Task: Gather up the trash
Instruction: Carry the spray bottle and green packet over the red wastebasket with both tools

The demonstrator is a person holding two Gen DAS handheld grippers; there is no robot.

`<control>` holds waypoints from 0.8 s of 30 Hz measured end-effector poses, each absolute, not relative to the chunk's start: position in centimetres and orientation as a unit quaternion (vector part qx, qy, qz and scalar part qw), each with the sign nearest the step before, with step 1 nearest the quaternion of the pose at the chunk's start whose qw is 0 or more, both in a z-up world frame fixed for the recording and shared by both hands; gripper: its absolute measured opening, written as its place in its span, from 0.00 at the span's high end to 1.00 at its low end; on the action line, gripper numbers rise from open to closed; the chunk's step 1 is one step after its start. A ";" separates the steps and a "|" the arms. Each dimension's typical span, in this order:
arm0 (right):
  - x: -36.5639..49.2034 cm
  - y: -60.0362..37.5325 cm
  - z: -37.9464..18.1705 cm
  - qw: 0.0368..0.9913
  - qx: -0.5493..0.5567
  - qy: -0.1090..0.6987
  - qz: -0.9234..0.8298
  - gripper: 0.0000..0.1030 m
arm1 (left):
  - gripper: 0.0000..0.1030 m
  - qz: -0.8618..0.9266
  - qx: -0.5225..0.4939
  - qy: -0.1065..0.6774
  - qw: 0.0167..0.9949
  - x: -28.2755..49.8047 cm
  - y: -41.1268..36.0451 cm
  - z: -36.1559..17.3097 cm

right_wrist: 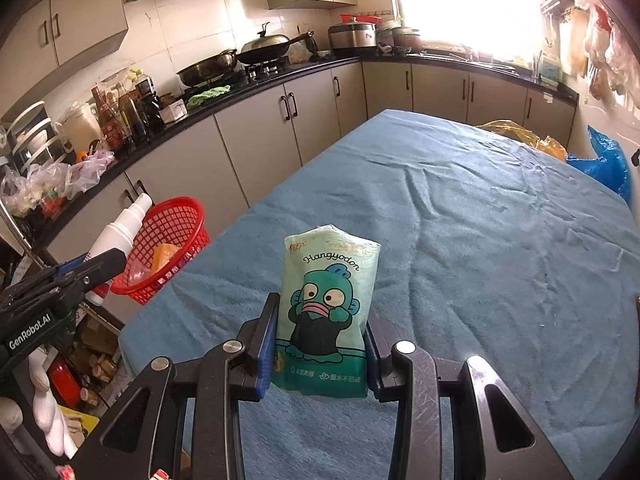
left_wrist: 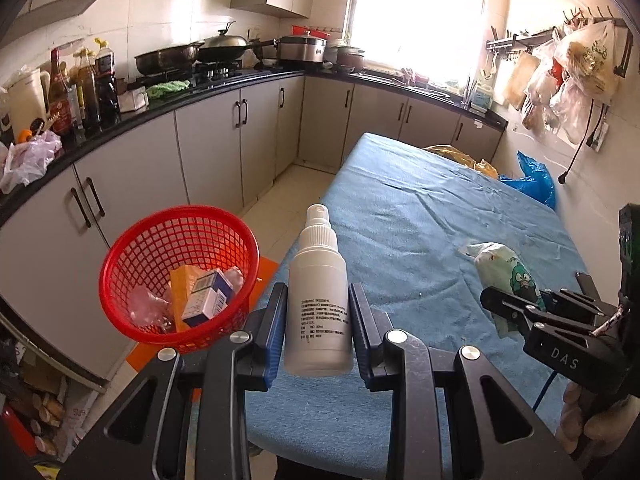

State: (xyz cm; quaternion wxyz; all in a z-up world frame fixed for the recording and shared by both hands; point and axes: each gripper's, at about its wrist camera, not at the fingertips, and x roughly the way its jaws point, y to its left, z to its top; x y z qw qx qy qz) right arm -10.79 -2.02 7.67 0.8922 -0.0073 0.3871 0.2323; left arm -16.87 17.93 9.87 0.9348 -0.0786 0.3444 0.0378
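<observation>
My left gripper [left_wrist: 319, 312] is shut on a white spray bottle [left_wrist: 318, 300], held upright above the near left edge of the blue-covered table [left_wrist: 420, 216]. A red mesh basket [left_wrist: 178, 276] stands just left of it, off the table's side, with an orange and blue box and clear wrappers inside. My right gripper [right_wrist: 320, 340] is shut on a green tissue pack [right_wrist: 328, 308] with a cartoon fish, lifted over the table's near end. In the right wrist view the spray bottle [right_wrist: 120, 232] and red basket [right_wrist: 172, 248] appear at the left.
A black counter [left_wrist: 168, 108] with pans, bottles and bags runs along the left and back, grey cabinets below. Yellow plastic [left_wrist: 464, 158] and a blue bag [left_wrist: 534, 182] lie at the table's far right. Boxes and clutter sit on the floor at lower left.
</observation>
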 end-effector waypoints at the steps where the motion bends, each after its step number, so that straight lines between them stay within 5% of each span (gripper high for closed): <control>1: -10.8 -2.1 7.5 0.892 -0.007 0.389 0.230 0.62 | 0.72 0.034 -0.084 0.347 0.934 -16.7 18.2 9.7; 24: -10.6 -2.0 6.1 0.884 -0.001 0.408 0.230 0.62 | 0.72 0.035 -0.064 0.375 0.924 -16.2 16.4 6.8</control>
